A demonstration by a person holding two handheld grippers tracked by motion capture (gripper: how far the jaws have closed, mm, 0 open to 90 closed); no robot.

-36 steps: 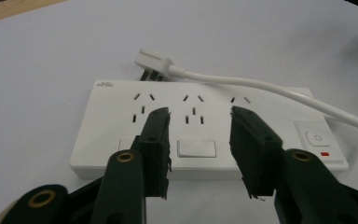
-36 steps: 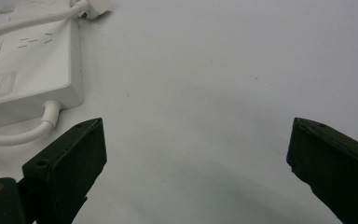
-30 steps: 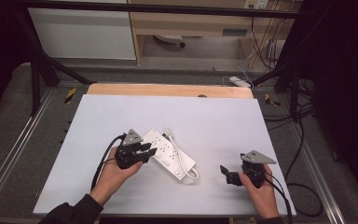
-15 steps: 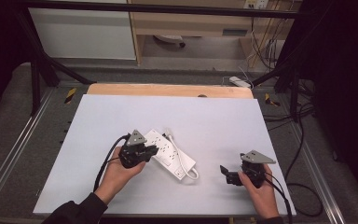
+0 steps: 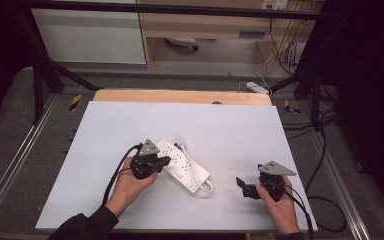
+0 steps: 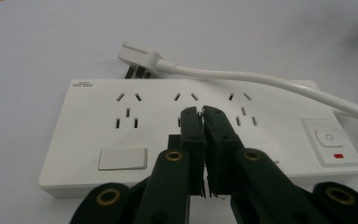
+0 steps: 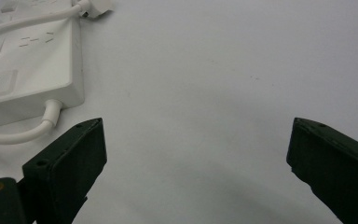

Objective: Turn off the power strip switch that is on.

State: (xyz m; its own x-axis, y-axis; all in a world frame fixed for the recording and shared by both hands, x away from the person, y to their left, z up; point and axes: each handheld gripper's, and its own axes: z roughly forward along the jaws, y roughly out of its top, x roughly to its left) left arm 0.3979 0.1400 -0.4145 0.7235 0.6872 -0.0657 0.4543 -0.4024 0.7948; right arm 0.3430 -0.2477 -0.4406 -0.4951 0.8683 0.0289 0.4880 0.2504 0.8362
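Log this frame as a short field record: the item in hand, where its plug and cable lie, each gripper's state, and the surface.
item: white power strip, lying flat, sockets up
plug: white plug resting on the table just behind the strip, not inserted
cable: white cable running along the strip's far edge
left gripper: jaws have just been closing, now shut, nothing between them, tips over the middle sockets
right gripper: open, apart from the strip
surface: white table

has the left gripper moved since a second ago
Yes. The left gripper has edged right, onto the power strip, which kept its place on the white table. Its jaws have just been closing and now stand shut, nothing between them.
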